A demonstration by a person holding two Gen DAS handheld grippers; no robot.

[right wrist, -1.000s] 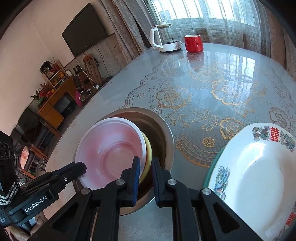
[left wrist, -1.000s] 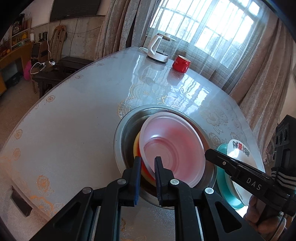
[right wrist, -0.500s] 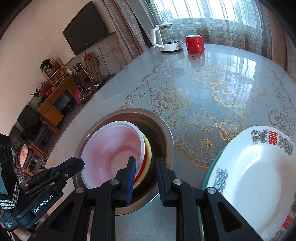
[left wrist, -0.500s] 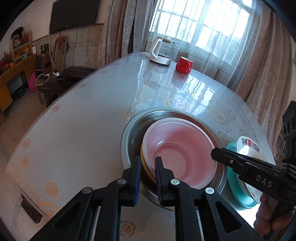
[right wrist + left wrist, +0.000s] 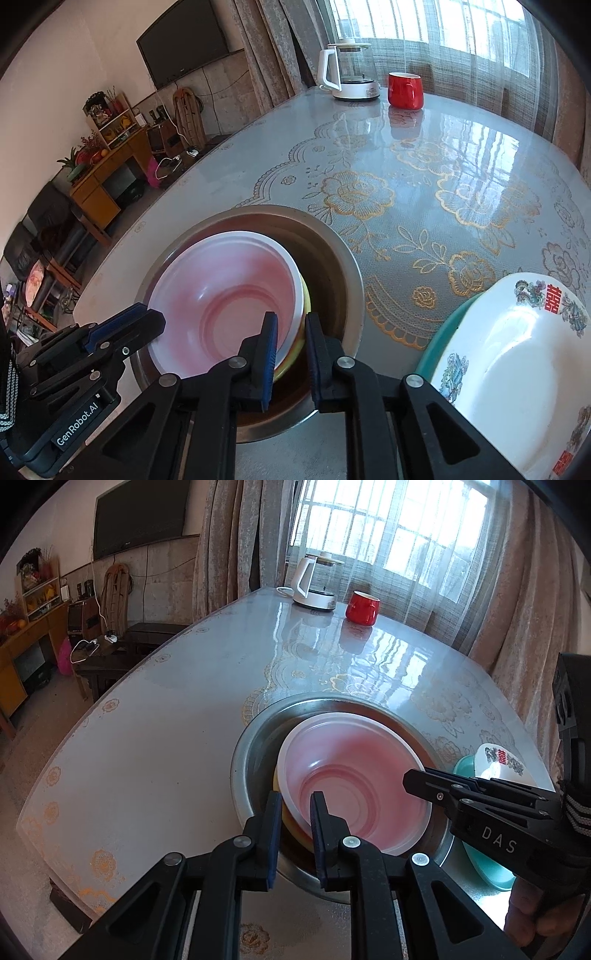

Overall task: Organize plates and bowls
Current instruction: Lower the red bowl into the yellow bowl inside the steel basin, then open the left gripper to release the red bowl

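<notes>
A pink-tinted white bowl (image 5: 354,775) (image 5: 221,288) sits nested on a yellow bowl (image 5: 306,295) inside a steel basin (image 5: 251,753) (image 5: 343,266). My left gripper (image 5: 295,808) pinches the stack's near-left rim, and its jaws are easing open a little. The right gripper (image 5: 290,328) has the opposite rim between its pads, and its jaws are closing on it. Each gripper also shows in the other's view, the right gripper (image 5: 408,777) and the left gripper (image 5: 147,317). Right of the basin, a white patterned plate (image 5: 517,350) lies on a teal plate (image 5: 443,321).
A white kettle (image 5: 314,587) and a red mug (image 5: 362,607) stand at the far end of the glossy flowered table (image 5: 424,192). The table's rounded edge runs along the left, with the floor and low furniture beyond. Curtains hang behind.
The bowl stack has gone from tilted up to lying lower and level in the basin. The right jaws spread slightly and narrowed again. Both cameras have tipped up a little.
</notes>
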